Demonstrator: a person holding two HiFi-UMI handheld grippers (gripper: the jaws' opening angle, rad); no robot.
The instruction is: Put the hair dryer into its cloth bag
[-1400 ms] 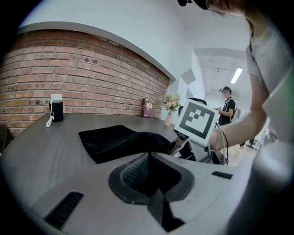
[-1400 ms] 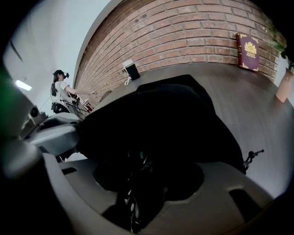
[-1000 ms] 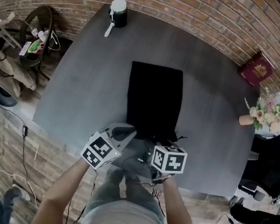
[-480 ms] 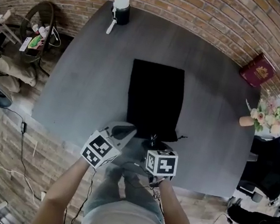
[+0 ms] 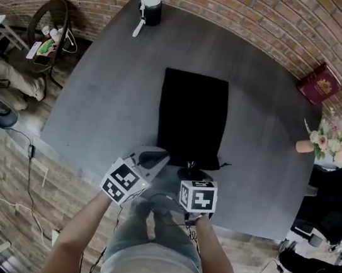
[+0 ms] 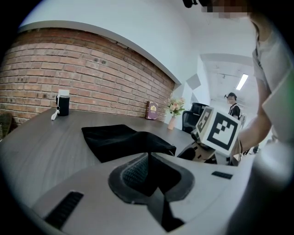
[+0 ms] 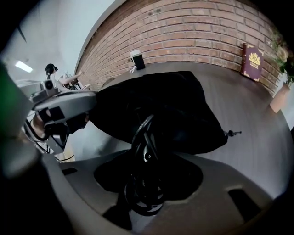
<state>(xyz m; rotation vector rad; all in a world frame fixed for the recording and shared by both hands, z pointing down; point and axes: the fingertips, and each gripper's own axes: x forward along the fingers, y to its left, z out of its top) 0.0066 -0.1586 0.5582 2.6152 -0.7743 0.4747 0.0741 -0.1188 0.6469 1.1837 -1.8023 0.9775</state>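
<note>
The black cloth bag (image 5: 192, 117) lies lengthwise on the grey table (image 5: 114, 92), its mouth toward the near edge. My left gripper (image 5: 154, 157) is shut on the mouth's near left edge, and the cloth stands lifted there (image 6: 138, 140). My right gripper (image 5: 190, 175) points steeply down at the mouth. The black hair dryer (image 7: 146, 151) with its looped cord sits between its jaws, which have just been closing. In the head view only a dark bit of the dryer (image 5: 188, 166) shows. The bag (image 7: 174, 105) bulges up behind it.
A black cylinder with a white top (image 5: 149, 8) stands at the table's far edge. A red book (image 5: 318, 83) and a vase of flowers (image 5: 320, 139) are at the right. A black office chair (image 5: 334, 195) is beyond the right edge, floor clutter (image 5: 45, 44) at the left.
My right gripper has shifted left, nearer the left gripper, at the bag's mouth. The left gripper has stayed put.
</note>
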